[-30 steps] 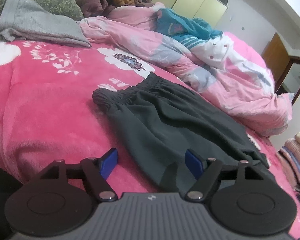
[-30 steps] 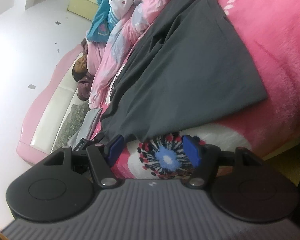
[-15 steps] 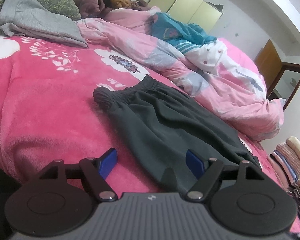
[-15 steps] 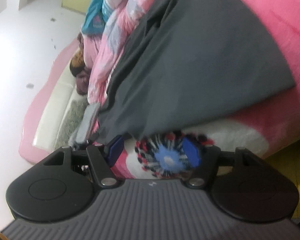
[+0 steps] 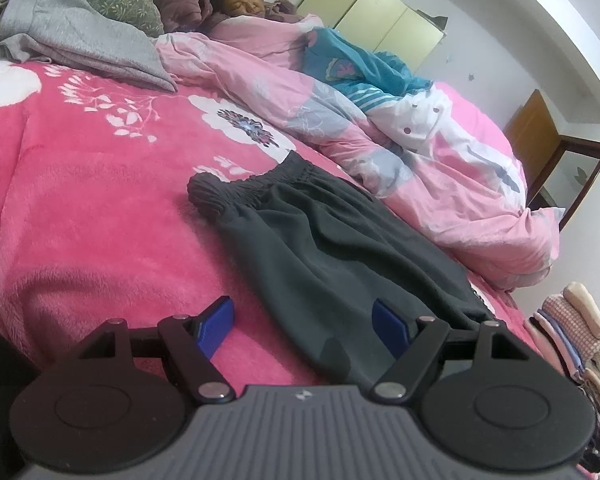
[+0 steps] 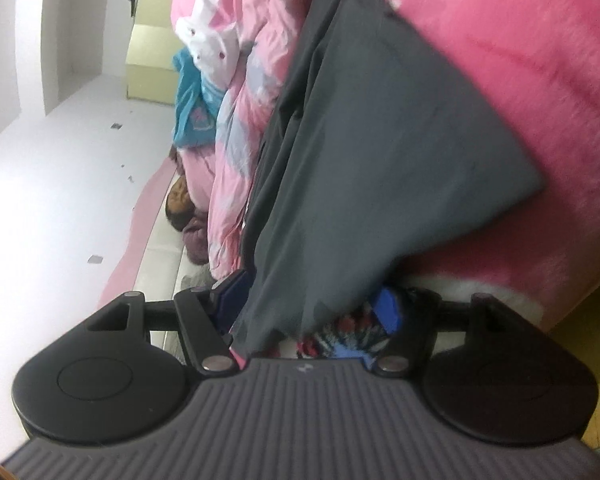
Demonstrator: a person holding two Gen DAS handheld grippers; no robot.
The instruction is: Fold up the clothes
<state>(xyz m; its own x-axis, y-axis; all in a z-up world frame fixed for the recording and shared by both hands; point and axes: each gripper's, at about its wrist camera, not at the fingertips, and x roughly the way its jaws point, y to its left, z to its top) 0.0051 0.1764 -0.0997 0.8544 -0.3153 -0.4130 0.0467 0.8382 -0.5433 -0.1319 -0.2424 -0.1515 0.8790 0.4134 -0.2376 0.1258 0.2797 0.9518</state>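
Note:
Dark grey trousers (image 5: 332,248) lie flat on the pink flowered blanket (image 5: 80,208), elastic waistband at the far end. My left gripper (image 5: 306,322) is open just above the near hem, blue pads on either side of the cloth edge. In the right wrist view, which is rolled sideways, the same trousers (image 6: 380,152) stretch away across the blanket (image 6: 540,60). My right gripper (image 6: 310,304) is open with the near corner of the cloth lying between its blue pads.
A person (image 5: 240,0) lies under a pink quilt (image 5: 400,152) along the far side of the bed. A grey garment (image 5: 72,40) lies by the pillows. Folded clothes (image 5: 572,328) are stacked at the right. The bed edge (image 6: 572,292) drops off beside my right gripper.
My right gripper has moved forward, so the trouser corner now lies between its pads. My left gripper has shifted only slightly; the view has drifted a little.

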